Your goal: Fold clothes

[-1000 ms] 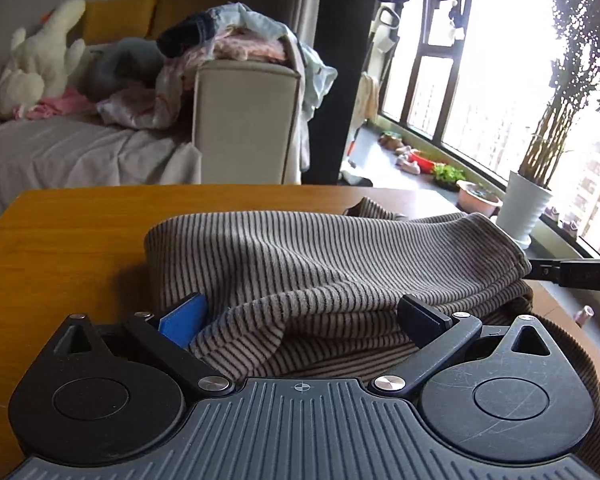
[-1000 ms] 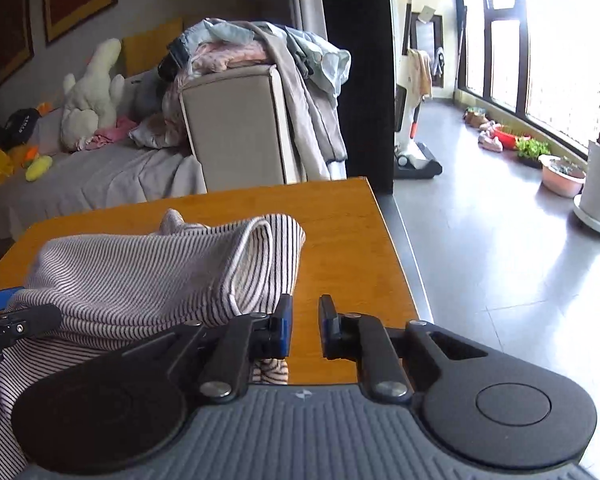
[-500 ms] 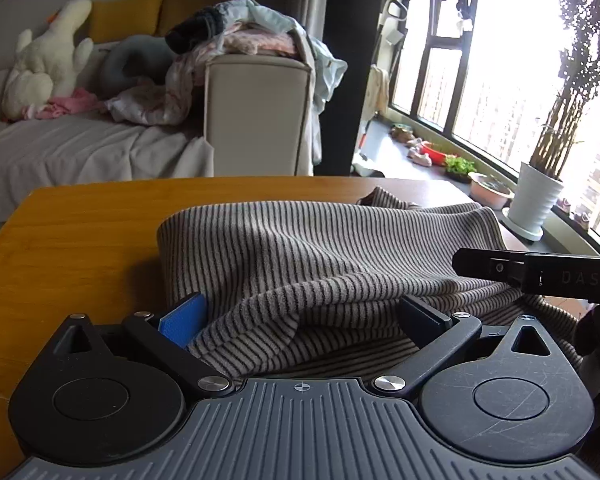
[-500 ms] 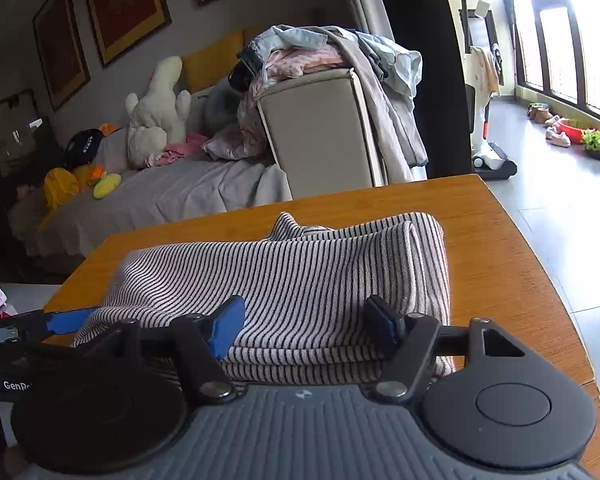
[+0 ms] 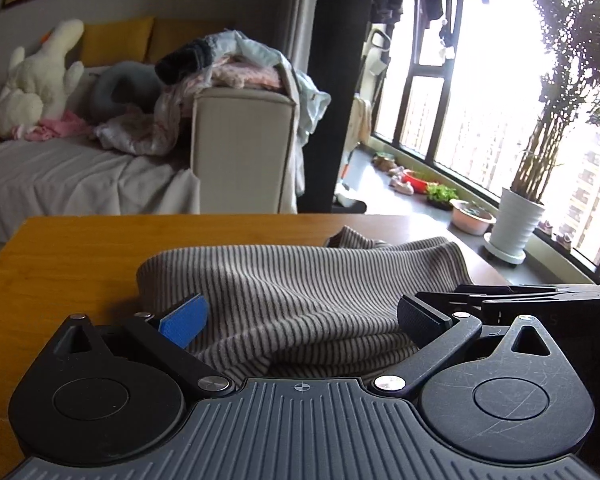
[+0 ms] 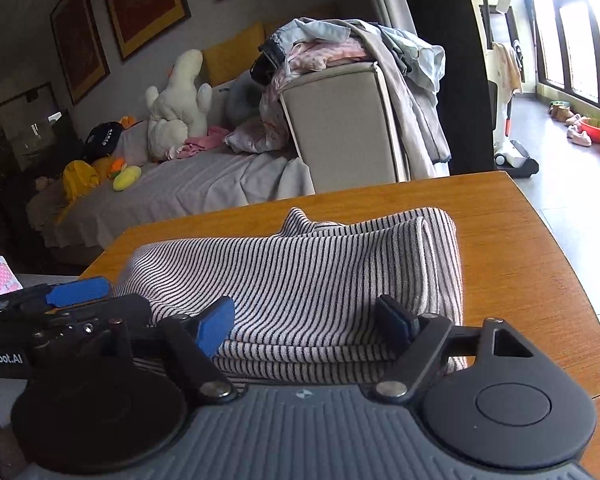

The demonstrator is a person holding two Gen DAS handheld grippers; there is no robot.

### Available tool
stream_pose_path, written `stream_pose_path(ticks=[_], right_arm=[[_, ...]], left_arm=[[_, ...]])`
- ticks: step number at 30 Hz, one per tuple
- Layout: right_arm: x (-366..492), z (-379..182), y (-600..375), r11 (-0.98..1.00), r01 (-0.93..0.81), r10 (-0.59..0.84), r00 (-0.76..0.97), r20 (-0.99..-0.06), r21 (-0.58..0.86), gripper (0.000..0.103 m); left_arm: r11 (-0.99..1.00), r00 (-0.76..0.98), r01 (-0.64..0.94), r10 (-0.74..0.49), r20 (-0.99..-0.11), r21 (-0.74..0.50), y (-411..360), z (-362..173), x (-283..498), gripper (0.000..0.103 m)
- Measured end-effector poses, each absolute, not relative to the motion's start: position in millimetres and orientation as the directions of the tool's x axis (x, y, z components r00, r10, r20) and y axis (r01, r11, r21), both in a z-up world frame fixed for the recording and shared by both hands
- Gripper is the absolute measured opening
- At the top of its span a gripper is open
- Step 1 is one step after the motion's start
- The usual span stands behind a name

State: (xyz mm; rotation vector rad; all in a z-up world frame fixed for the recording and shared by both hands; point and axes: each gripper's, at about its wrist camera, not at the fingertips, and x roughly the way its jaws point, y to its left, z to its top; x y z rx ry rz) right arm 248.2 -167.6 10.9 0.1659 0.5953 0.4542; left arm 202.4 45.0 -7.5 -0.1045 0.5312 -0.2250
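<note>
**A:** Since your next move turns on how the striped garment [image 5: 300, 292] lies, start at your left. Your left hand-held gripper [image 5: 300, 320] has its jaws spread wide, with the near folded edge of the cloth lying between them. I'd say neither pad is pressing on it, so nothing is held there.

**B:** And the bundle itself?

**A:** It rests on the wooden surface [image 5: 72, 256], folded into a thick stack, and its long axis runs left to right across both your hands. You're facing its long side, not an end. The layered edges show towards you.

**B:** What about my right?

**A:** Your right hand-held gripper [image 6: 308, 320] is just beside the left one; you can see the left one's blue pad at the left edge of the right wrist view. Its jaws have just been opening and now stand well apart, straddling the same near edge, cloth between them but not pinched. The rounded fold at the garment's right end [image 6: 440, 256] lies just past your right finger.

**B:** Which hand is nearer?

**A:** Both sit at the near edge, about equally close. Your right hand is the nearer one to that right end, so I'd judge a fold across would start there.
</note>
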Motion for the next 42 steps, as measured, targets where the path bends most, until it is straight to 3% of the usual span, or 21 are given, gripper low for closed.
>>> stream_pose_path(ticks=[7,22,31,38,42], right_arm=[[248,11,-164,0.889,-0.374,0.459,0.727,-0.511,0.266,0.083],[257,14,-135,0.882,-0.429,0.460,0.698,-0.549,0.194,0.086],[236,21,-137,0.884,-0.464,0.403,0.696,-0.594,0.056,0.079],[230,26,-139,0.894,-0.448,0.348,0.708,-0.614,-0.009,0.051],[231,23,-135,0.890,-0.453,0.326,0.708,-0.627,-0.049,0.051]], left_arm=[[0.972,0.804,0.159,-0.228,-0.549,-0.171,49,-19,211,0.103],[0.982,0.818,0.089,-0.167,-0.551,-0.165,69,-19,202,0.103],[0.979,0.820,0.096,-0.181,-0.543,-0.180,72,-19,202,0.103],[0.975,0.820,0.098,-0.192,-0.539,-0.199,74,-19,203,0.103],[0.980,0.812,0.104,-0.183,-0.555,-0.171,73,-16,199,0.103]])
